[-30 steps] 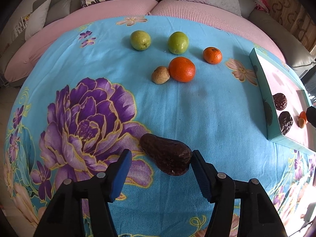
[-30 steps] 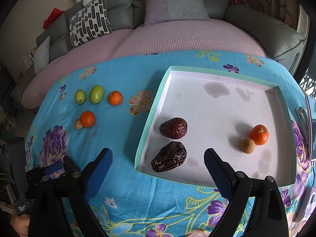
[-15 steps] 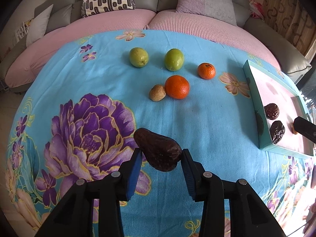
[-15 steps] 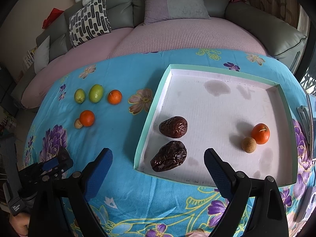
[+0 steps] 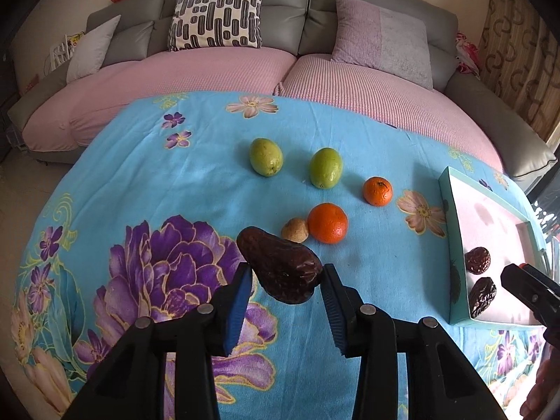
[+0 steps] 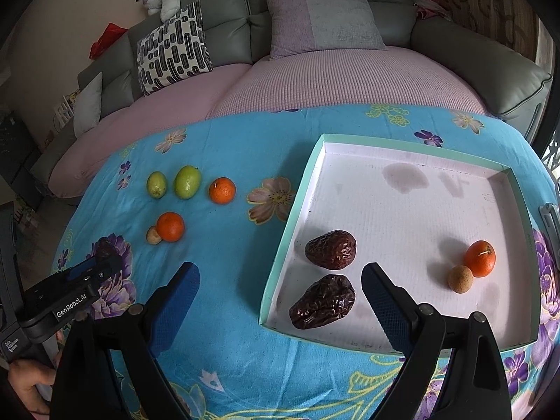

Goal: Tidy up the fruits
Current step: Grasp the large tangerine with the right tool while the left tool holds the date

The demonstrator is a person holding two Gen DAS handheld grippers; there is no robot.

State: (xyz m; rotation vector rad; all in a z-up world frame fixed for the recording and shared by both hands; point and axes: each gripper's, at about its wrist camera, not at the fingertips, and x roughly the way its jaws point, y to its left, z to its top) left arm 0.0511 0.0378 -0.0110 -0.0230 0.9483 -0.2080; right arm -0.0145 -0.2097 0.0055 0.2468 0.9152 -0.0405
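Date clamped in left tool, lifted

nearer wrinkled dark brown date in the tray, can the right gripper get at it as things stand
Probably yes. The right gripper is open, empty, and hangs just short of the nearer wrinkled dark brown date. Only the low teal tray rim lies between; coming from above clears it.

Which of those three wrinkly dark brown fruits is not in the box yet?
The large wrinkled dark brown date pinched in the left gripper, lifted above the blue floral cloth. The other two dates lie inside the shallow teal-rimmed tray.
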